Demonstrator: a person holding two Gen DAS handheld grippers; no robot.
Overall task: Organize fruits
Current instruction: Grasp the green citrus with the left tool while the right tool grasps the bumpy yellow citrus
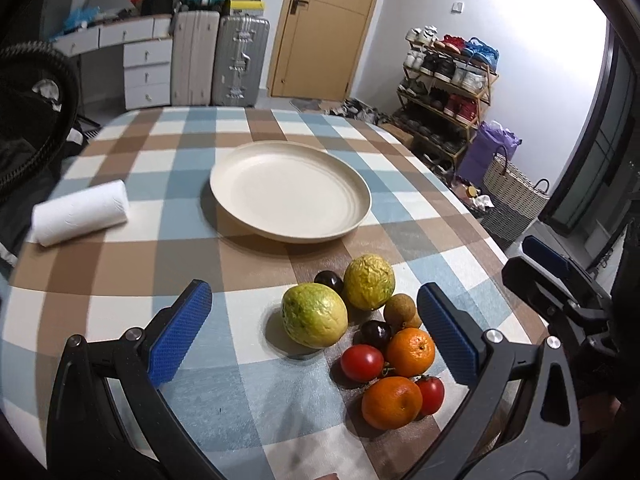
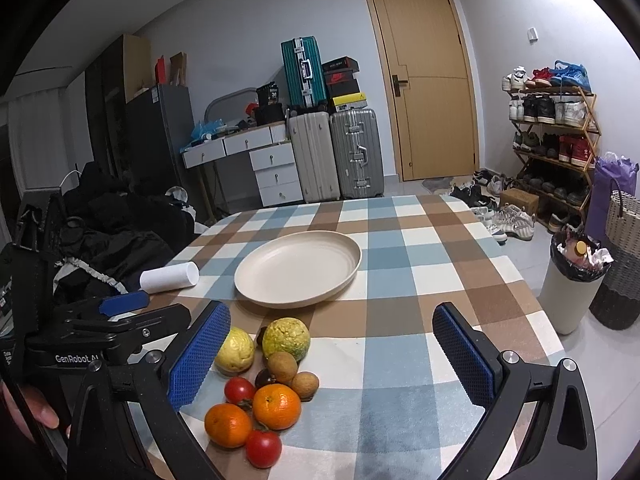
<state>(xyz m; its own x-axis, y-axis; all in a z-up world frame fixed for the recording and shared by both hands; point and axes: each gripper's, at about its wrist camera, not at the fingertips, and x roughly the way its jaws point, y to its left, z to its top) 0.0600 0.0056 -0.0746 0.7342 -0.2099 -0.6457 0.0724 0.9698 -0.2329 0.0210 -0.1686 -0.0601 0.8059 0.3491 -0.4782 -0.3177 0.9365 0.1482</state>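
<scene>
both the left gripper (image 1: 316, 334) and right gripper (image 2: 332, 354) hover spread wide and empty. the fruit pile (image 1: 368, 332) sits near the table's (image 1: 120, 280) front edge. the cream plate (image 1: 290, 190) behind has bare cloth around; a paper towel roll (image 1: 80, 212) lies leftward.

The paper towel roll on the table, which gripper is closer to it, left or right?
Left. The left gripper hovers open over the fruit pile, on the paper towel roll's side. The right gripper, also open, sits further to the other side.
</scene>
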